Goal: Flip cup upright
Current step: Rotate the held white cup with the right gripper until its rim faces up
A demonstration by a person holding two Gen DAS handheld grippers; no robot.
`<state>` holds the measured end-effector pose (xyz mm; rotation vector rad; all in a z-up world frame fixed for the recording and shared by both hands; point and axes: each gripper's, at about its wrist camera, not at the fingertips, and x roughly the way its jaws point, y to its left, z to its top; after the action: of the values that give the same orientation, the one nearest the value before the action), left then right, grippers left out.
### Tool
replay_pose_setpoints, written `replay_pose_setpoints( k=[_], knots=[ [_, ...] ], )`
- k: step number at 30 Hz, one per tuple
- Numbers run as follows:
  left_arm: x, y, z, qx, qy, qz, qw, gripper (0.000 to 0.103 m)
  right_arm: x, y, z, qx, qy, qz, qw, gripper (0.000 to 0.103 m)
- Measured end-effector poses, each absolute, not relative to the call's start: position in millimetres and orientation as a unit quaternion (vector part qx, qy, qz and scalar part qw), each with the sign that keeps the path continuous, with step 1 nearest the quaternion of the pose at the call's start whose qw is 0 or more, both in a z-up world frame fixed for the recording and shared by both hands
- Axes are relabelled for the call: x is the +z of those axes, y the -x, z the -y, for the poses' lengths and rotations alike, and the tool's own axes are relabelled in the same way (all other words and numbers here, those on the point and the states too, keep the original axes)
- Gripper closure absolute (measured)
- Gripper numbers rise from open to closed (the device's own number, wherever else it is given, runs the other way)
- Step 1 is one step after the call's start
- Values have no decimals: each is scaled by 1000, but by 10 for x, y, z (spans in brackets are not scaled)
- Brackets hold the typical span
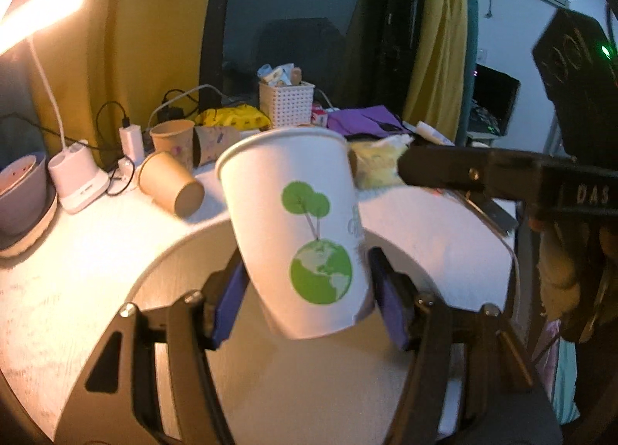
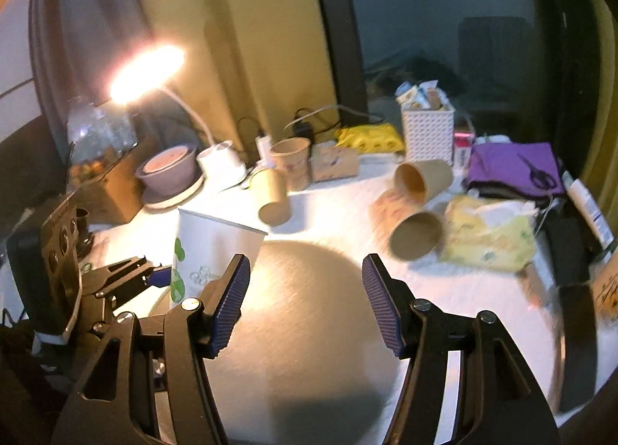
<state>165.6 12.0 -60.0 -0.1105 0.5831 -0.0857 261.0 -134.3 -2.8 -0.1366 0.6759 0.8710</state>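
Note:
A white paper cup (image 1: 301,228) with a green globe and tree print is held mouth up, tilted a little left, above the white table. My left gripper (image 1: 307,286) is shut on its lower half, blue pads on both sides. The cup also shows in the right wrist view (image 2: 210,252) at the left, with the left gripper (image 2: 162,275) around it. My right gripper (image 2: 305,294) is open and empty over the table, to the right of the cup. Its black finger reaches in from the right in the left wrist view (image 1: 463,174).
Brown paper cups lie on their sides (image 2: 415,234) (image 2: 423,178) (image 2: 272,196); one stands upright (image 2: 291,161). At the back are a lit desk lamp (image 2: 220,159), a pink bowl (image 2: 170,168), a white basket (image 2: 426,132), a yellow tissue pack (image 2: 488,232) and a purple cloth (image 2: 513,165).

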Motion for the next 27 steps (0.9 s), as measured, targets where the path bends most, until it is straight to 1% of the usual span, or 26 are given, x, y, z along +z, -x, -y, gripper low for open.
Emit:
replay_pose_setpoints(
  k=[1,2,11,27],
  knots=[
    [-620,-1610,-118,-43,53,-287,956,41,-40,-2535,1325,420,62,-324,846,31],
    [-644,-1547,-108,-43,51,-286,956,40,-49,-2484,1323,425,59,-326,842,30],
    [-753,-1069,-15,-43,29,-251,967,41,-195,-2109,1193,468,31,-364,805,30],
    [-796,-616,130,-48,-5,-205,977,40,-229,-1707,1049,521,13,-385,761,29]
  ],
)
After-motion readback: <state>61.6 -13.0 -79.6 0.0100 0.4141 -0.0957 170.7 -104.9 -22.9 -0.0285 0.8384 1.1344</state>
